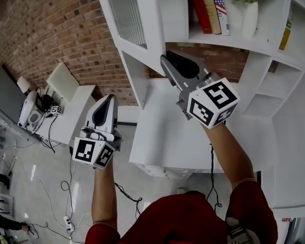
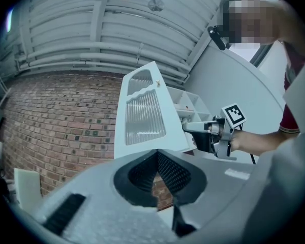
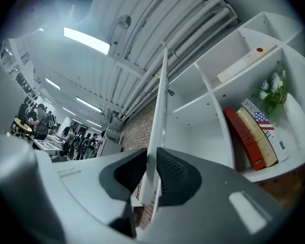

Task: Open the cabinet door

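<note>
Cabinet door (image 1: 128, 15) above bench (image 1: 162, 136), partway out: prob. light, stiff, glass pane fragile. Right gripper (image 3: 151, 160) fingers pinch its free edge, good hold. Left gripper (image 2: 156, 155) fingers closed, empty.

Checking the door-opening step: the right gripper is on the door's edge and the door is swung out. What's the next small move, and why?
Probably hold the right gripper shut on the cabinet door and swing its edge a little further from the shelves. Its fingers press the door's edge from both sides. The door stands swung out with the books exposed, but it may have arc left.
</note>
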Demonstrator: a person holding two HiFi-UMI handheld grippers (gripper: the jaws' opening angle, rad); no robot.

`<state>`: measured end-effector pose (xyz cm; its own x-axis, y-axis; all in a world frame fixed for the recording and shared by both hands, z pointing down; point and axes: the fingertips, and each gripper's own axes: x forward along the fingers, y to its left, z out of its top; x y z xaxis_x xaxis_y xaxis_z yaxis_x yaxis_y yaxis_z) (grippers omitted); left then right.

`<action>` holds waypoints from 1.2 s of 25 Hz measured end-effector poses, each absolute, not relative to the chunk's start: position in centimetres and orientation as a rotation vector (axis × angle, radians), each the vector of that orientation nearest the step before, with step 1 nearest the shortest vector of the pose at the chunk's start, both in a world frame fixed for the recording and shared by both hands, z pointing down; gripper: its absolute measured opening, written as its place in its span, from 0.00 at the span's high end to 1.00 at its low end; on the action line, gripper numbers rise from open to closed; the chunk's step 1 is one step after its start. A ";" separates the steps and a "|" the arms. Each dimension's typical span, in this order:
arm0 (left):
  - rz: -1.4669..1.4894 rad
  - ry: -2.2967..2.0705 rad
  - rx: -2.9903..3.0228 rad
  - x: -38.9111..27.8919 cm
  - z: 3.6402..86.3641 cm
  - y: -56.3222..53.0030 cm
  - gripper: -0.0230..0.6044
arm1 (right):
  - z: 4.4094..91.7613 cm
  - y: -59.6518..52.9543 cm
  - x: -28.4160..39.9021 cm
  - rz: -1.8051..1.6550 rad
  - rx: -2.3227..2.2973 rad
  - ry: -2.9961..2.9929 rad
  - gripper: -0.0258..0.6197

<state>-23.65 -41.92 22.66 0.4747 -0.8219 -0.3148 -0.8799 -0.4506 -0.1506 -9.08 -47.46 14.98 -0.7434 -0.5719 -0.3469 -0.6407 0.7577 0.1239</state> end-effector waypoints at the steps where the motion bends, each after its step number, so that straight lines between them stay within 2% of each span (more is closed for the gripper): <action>1: 0.284 1.448 -2.431 -23.9 22.7 -41.5 0.96 | 15.0 -46.8 -9.7 0.352 -0.931 2.668 0.86; 22: 0.297 1.494 -2.384 -31.4 22.9 -35.6 0.96 | 14.7 -39.8 -24.4 0.475 -0.709 2.706 0.89; 30: 0.320 1.521 -2.375 -33.4 23.2 -35.0 0.96 | 15.8 -40.3 -27.7 0.482 -0.691 2.753 0.92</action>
<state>-33.44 -34.99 23.20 0.4138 -0.8426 -0.3445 -0.9100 -0.3931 -0.1315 -27.71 -40.28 15.82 -0.8525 -0.4076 -0.3272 -0.4946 0.8316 0.2527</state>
